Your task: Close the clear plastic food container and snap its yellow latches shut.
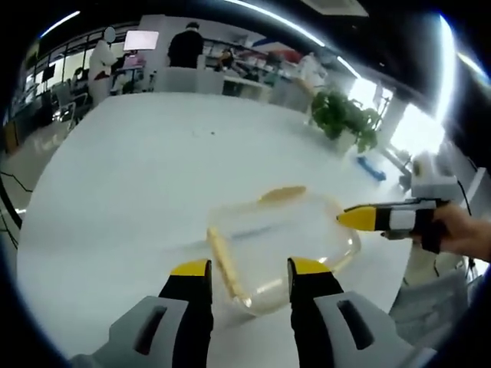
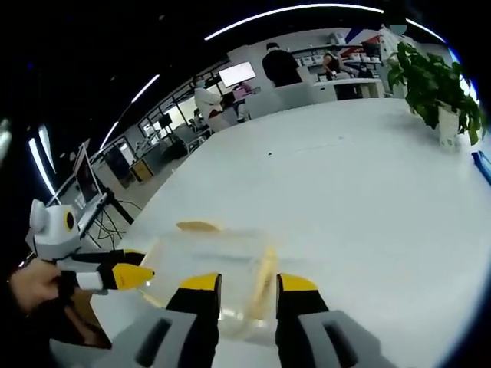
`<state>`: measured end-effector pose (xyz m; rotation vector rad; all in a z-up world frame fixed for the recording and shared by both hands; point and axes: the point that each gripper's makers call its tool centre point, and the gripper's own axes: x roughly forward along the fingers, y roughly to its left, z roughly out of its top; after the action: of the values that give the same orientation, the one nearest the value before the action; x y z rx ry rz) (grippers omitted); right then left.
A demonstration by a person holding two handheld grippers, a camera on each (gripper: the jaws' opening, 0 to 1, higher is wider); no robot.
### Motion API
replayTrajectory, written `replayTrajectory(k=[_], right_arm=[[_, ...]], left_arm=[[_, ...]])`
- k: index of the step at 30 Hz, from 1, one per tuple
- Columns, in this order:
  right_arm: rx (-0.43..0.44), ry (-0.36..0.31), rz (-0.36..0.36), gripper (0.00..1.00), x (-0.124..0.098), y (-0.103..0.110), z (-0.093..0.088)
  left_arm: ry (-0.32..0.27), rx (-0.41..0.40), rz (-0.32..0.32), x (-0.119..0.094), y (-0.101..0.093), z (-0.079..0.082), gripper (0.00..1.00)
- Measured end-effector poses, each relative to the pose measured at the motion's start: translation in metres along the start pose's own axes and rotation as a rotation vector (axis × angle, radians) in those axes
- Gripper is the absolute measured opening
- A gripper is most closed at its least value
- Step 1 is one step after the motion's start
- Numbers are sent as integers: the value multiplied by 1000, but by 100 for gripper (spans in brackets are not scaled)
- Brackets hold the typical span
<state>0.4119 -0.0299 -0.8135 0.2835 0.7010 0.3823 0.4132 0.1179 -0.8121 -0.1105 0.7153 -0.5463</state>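
The clear plastic container (image 1: 288, 238) sits near the white table's edge, and its lid seems to lie on it. One yellow latch (image 1: 227, 264) runs along its left side and another (image 1: 282, 193) sticks out at the far end. My left gripper (image 1: 249, 268) is open just short of the container, with the left latch ahead between its jaws. My right gripper (image 1: 347, 218) comes in from the right, its tip at the container's right rim. In the right gripper view, my right gripper (image 2: 248, 284) is open at the container (image 2: 207, 264), a latch (image 2: 266, 270) lies between its jaws, and the left gripper (image 2: 144, 274) reaches in.
The round white table (image 1: 153, 169) stretches far behind the container. A potted plant (image 1: 345, 115) and a blue object (image 1: 371, 169) stand at its far right. A hand (image 1: 464, 230) holds the right gripper. People and desks are at the back of the room.
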Motion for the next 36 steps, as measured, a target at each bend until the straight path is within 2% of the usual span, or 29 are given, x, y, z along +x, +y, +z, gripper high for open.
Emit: replayTrajectory(k=[6, 11, 19, 26, 31, 36], right_arm=[[-24, -3, -9, 27, -4, -2, 2], [-44, -1, 3, 27, -7, 0, 3], [-65, 0, 27, 27, -4, 9, 5], [-88, -4, 34, 24, -3, 11, 6], [-145, -29, 27, 22, -3, 14, 14], [-177, -31, 58, 20, 0, 21, 16]], left_arm=[[-10, 15, 33, -6, 6, 6, 41], [-32, 37, 27, -9, 4, 13, 40], [-34, 79, 17, -6, 0, 19, 40], [-25, 103, -5, -5, -7, 18, 40], [-21, 122, -10, -3, -10, 18, 40], [-17, 163, -23, 1, -14, 18, 40]])
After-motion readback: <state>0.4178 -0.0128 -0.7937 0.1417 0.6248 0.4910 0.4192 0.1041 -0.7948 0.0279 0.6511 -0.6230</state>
